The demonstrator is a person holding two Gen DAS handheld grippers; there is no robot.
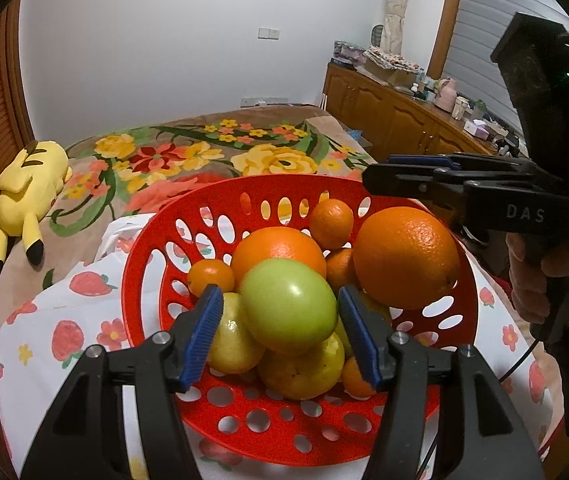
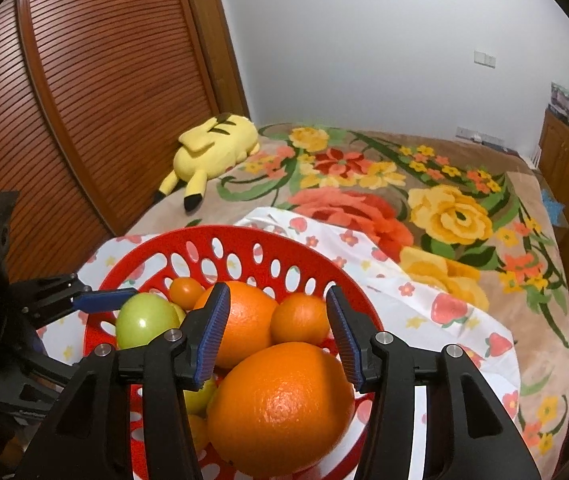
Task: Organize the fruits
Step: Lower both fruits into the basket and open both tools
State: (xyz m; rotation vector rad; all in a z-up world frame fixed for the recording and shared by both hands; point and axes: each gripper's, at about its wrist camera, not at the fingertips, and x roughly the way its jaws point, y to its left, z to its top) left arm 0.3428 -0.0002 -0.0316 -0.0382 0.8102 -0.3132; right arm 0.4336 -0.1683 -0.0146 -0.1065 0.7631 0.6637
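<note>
From the left wrist camera, the left gripper [image 1: 280, 328] hangs over a red perforated basket [image 1: 156, 276] of fruit on a strawberry-print cloth [image 1: 56, 320] spread on a bed with a floral blanket [image 1: 188, 156]. Its blue pads stand either side of a green apple [image 1: 286, 306] atop the pile, with a sliver of gap at each side, so the jaws are open and grip nothing. A large orange [image 1: 406, 256] sits at the basket's right rim, under the right gripper [image 1: 388, 178], which enters from the right. From the right wrist camera, the right gripper [image 2: 278, 332] is open above that large orange [image 2: 280, 408], its pads clear of the peel; a second orange [image 2: 244, 320] and a small mandarin [image 2: 300, 318] lie beyond. A yellow plush toy [image 2: 216, 144] lies by the wooden wardrobe.
</note>
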